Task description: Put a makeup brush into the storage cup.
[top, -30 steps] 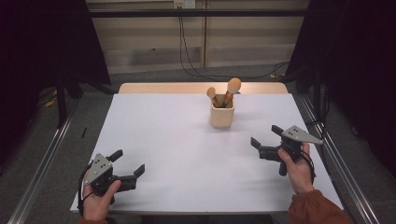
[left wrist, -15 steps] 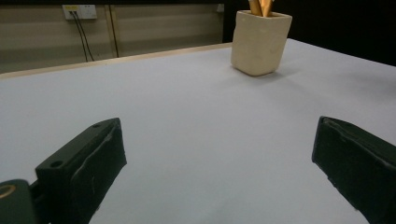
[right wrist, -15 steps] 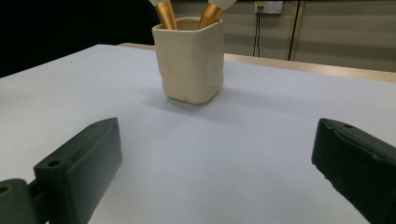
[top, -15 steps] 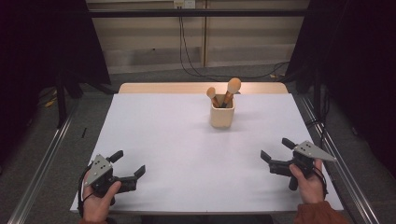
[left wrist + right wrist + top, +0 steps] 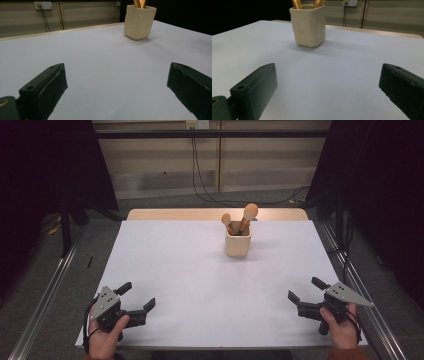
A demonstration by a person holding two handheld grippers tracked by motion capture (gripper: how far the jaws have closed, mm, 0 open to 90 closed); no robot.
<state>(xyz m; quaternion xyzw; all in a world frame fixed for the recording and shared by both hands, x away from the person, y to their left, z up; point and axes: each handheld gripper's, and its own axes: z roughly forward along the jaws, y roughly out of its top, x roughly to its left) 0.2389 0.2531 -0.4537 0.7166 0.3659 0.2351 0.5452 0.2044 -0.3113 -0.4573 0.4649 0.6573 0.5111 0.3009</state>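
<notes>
Right gripper [image 5: 304, 295] pulled back, fingers spread; cream cup [image 5: 237, 241] holds two wooden utensils [image 5: 243, 219].

Each hand carries a black two-jaw gripper: left gripper [image 5: 136, 296], right gripper [image 5: 306, 290]. Each gripper bears a grey three-cornered plate on top, marked with small dark dots. A thin black cable loops at the wrist of the left hand [image 5: 104, 339]. The jaws are flat-faced matt black blocks, each with a small round hole near its tip. A reddish-brown sleeve edge shows below the right hand [image 5: 341, 332].
</notes>
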